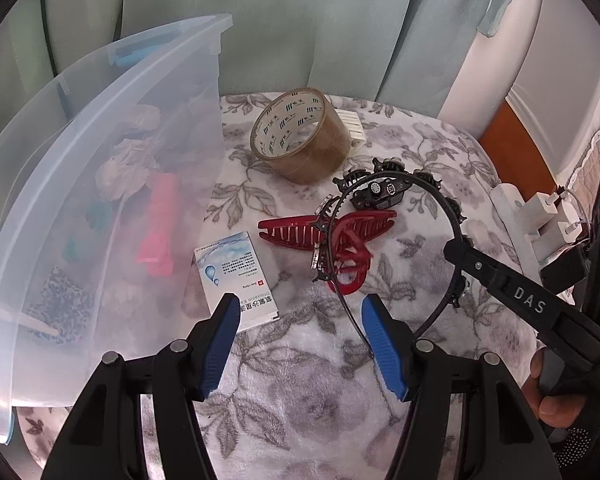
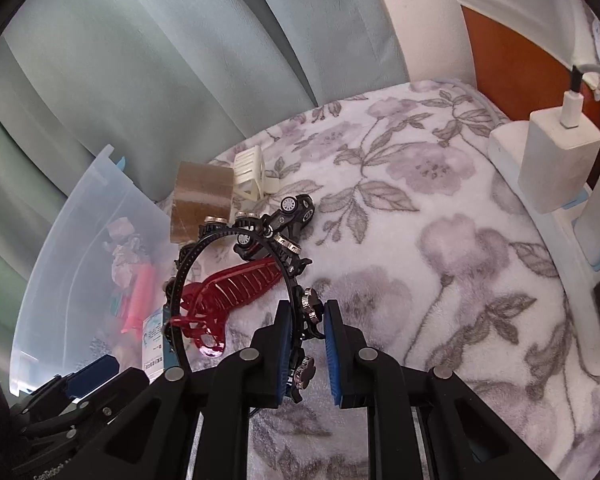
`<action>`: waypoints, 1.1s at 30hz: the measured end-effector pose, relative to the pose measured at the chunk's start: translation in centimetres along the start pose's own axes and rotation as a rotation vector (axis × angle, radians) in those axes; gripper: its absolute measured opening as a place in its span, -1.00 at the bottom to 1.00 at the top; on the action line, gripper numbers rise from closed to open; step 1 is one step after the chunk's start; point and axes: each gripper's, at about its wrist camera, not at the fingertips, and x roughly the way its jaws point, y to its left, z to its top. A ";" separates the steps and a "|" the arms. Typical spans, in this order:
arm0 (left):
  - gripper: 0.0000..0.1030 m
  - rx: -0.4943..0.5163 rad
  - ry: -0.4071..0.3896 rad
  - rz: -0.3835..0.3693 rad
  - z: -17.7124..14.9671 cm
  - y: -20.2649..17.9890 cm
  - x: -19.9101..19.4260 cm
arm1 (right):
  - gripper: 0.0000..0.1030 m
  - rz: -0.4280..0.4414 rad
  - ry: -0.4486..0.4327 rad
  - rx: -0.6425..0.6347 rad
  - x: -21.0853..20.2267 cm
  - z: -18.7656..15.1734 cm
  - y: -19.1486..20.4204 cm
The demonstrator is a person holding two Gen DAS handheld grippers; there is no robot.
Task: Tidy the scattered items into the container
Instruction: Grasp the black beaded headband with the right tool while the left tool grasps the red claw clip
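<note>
A black studded headband [image 1: 440, 196] lies over a red claw hair clip [image 1: 332, 236] and a black toy car [image 1: 380, 192] on the floral blanket. My right gripper [image 2: 306, 312] straddles the headband [image 2: 284, 264], its pads near the band with a small gap on the right side. My left gripper [image 1: 300, 312] is open and empty above the blanket, near a white medicine box [image 1: 236, 276]. A clear plastic container [image 1: 100, 208] stands at the left with several items inside. A brown tape roll [image 1: 300, 136] lies further back.
A white plastic piece [image 2: 254, 176] lies behind the tape. A white power strip with chargers [image 2: 556, 160] runs along the blanket's right edge. Pale green curtains hang behind. The blanket [image 2: 440, 260] is bare to the right of the items.
</note>
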 end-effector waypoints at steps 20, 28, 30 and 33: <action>0.26 0.012 0.014 -0.010 2.3 -1.6 3.6 | -0.66 -0.133 -0.055 0.121 -5.0 -1.0 -5.7; 0.06 0.029 0.054 -0.006 2.9 -2.9 6.7 | -0.66 -0.140 -0.017 0.153 -4.4 -2.0 -6.9; -0.09 0.026 0.071 -0.002 2.9 -2.9 7.4 | -0.66 -0.141 -0.009 0.160 -4.2 -2.1 -7.2; -0.18 0.016 0.092 0.004 3.0 -2.7 8.4 | -0.66 -0.138 0.010 0.172 -3.8 -2.4 -7.6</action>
